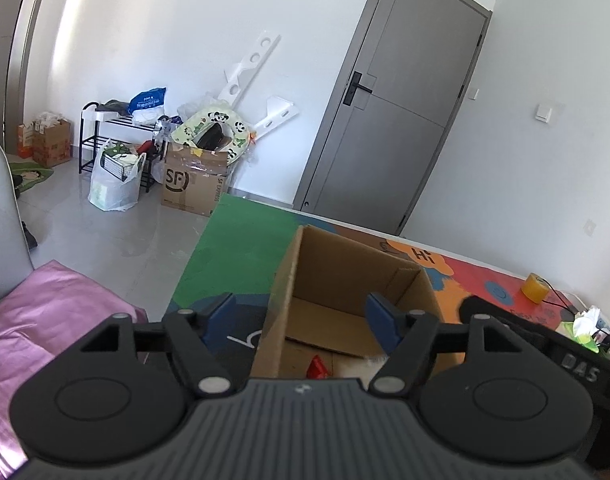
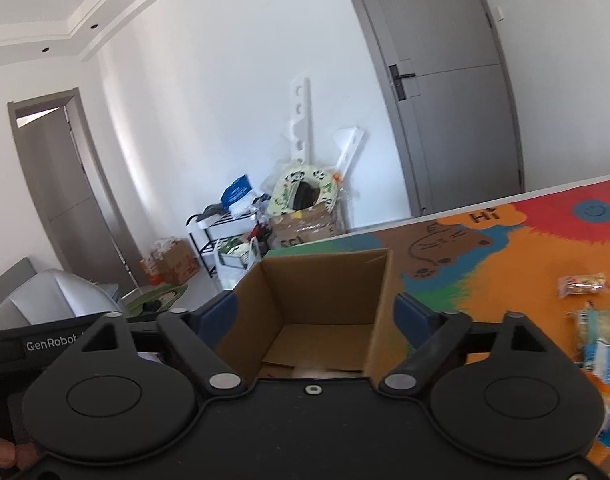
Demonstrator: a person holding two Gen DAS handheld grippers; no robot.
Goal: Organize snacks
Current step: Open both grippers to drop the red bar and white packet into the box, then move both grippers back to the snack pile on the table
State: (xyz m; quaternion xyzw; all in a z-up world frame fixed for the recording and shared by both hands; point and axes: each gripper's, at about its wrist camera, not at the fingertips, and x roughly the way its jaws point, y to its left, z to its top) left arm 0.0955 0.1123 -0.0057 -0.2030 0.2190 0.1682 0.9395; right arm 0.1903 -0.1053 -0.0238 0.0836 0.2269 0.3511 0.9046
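Both grippers, left [image 1: 301,314] and right [image 2: 315,314], gape empty above upright cardboard box [image 2: 325,280]; mouth upward; red snack packet [image 1: 317,368] inside.

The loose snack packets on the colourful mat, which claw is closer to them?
Right. The right claw hovers over the cardboard box, with the snack packets just to its right. The left claw hovers at the box's far side.

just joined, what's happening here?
A person is sorting snacks into an open cardboard box on a colourful mat. Both the left gripper and right gripper are open over the box, holding nothing. A red packet lies inside; more snack packets wait on the mat.
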